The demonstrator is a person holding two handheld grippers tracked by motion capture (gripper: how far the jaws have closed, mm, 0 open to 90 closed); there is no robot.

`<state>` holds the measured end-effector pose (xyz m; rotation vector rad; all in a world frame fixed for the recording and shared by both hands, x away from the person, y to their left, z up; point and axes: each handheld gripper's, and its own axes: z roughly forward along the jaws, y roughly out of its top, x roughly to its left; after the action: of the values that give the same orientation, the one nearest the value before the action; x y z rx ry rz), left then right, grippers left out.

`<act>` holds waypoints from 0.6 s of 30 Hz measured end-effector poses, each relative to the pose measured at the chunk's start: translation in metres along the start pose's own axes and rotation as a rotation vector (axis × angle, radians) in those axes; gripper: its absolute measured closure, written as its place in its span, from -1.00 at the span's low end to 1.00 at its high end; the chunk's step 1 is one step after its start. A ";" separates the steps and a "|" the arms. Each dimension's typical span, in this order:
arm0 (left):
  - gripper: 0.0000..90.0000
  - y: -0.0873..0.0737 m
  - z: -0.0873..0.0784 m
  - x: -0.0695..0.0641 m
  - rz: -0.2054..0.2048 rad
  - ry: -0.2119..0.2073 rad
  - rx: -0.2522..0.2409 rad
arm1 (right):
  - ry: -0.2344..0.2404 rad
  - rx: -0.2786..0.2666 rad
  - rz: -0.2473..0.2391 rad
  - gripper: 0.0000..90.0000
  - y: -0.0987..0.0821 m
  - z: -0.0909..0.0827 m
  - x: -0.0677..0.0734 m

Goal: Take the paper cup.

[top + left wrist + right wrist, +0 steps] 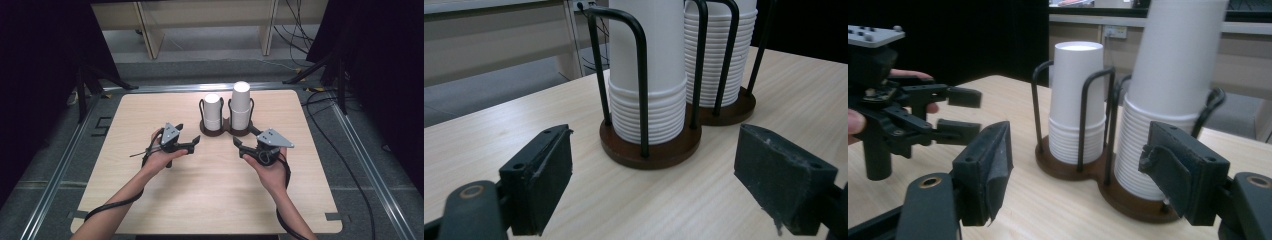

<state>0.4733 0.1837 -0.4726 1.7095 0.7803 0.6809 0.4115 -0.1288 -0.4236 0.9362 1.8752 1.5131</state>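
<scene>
both claws released, nothing held — left claw [194, 143] at 7 o'clock of the cup stacks [227, 111], right claw [239, 148] at 5 — stacks in holder [220, 129], desk [150, 190] centre-back.

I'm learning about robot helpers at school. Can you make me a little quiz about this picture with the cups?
1. Which stack of cups is taller: the left stack or the right stack?
2. True or false: the left hand-held gripper is squeezing a cup.
3. What colour is the holder's base: A green, B dark brown, C yellow?

Key: 1. the right stack. 2. false; its jaws are open with nothing between them. 3. B.
</scene>
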 end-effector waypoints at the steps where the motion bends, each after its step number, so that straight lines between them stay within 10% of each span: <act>1: -0.65 0.002 0.005 0.000 -0.013 -0.007 0.003 | 0.011 0.000 0.032 -0.38 0.002 0.004 0.002; 18: -0.62 0.013 0.061 0.004 0.015 -0.029 0.070 | 0.045 0.040 -0.052 -0.33 0.054 0.077 0.003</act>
<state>0.5244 0.1487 -0.4753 1.7860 0.7794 0.6448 0.4785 -0.0738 -0.3875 0.8711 1.9535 1.4822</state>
